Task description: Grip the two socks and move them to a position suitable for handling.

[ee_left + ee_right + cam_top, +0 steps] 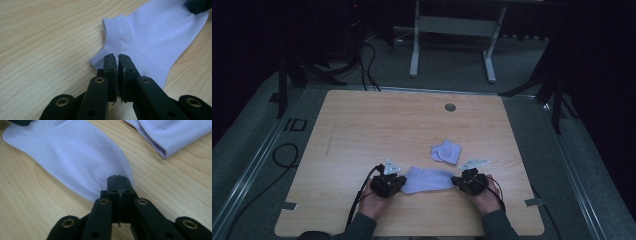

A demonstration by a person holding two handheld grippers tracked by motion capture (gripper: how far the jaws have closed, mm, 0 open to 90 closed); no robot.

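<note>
Flat sock (428, 180) lies on the desk (362, 130), lower centre of the high view, stretched between the two grippers. Left gripper (398, 183) sits at the sock's left end, right gripper (459, 182) at its right end, each held in a hand coming in from the bottom edge.

Left gripper view: sock (155, 37) fills the upper right, ribbed cuff edge toward the upper centre. Left gripper (116, 60) jaws are nearly together with a thin slit between them, sitting at the sock's near edge; cloth looks pinched there, though the bite itself is hard to see. The other gripper's black tip shows at the top right corner, on the sock.

Right gripper view: right gripper (119, 181) jaws are pressed together, clamped on the sock's (72, 157) rounded near edge, centre of frame. Second sock (172, 135) is at the upper right, folded, apart from the flat one.

High view: second sock (446, 151) is bunched, just up and right of the flat sock, near the right gripper, not touching either gripper. No container on the desk; both socks lie straight on the wood.
</note>
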